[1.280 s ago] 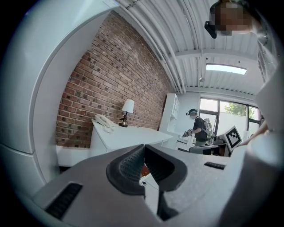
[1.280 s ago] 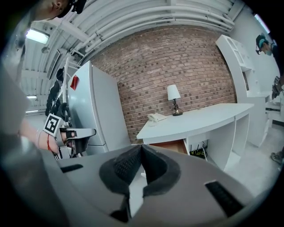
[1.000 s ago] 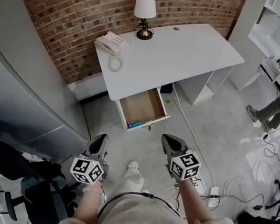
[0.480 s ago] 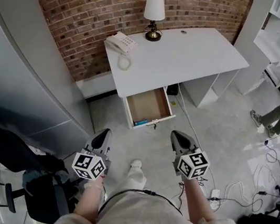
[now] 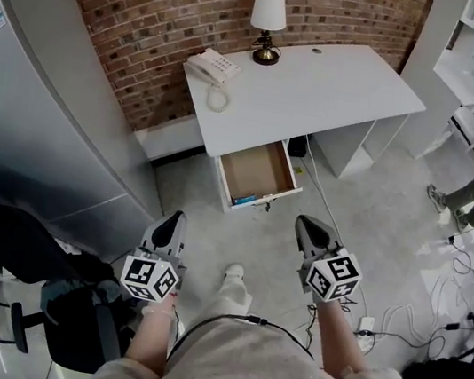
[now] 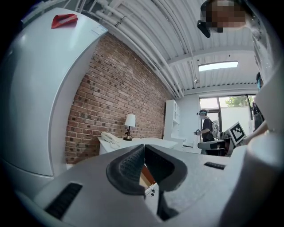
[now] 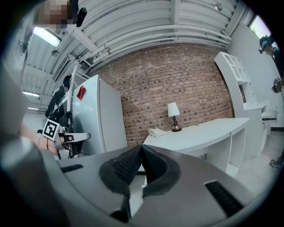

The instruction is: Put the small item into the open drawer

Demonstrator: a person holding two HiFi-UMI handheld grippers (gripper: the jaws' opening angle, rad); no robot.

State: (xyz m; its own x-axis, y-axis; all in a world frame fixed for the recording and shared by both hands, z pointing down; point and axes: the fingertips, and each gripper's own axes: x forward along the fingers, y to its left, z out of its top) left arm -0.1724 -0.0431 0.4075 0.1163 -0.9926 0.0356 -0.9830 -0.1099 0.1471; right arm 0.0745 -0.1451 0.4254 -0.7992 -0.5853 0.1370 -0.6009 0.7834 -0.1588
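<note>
Both my tools are pressed together and carry nothing, low in front of the desk.

My left tool [image 5: 175, 219] and my right tool [image 5: 304, 223] hang over the grey floor [image 5: 368, 215], each with its jaws closed. At 12 o'clock from them, well apart, the open wooden drawer [image 5: 263, 166] stands out from the white rectangular desk [image 5: 325, 91]. A small blue item [image 5: 244, 201] lies inside the drawer, at its 7 o'clock corner.
</note>
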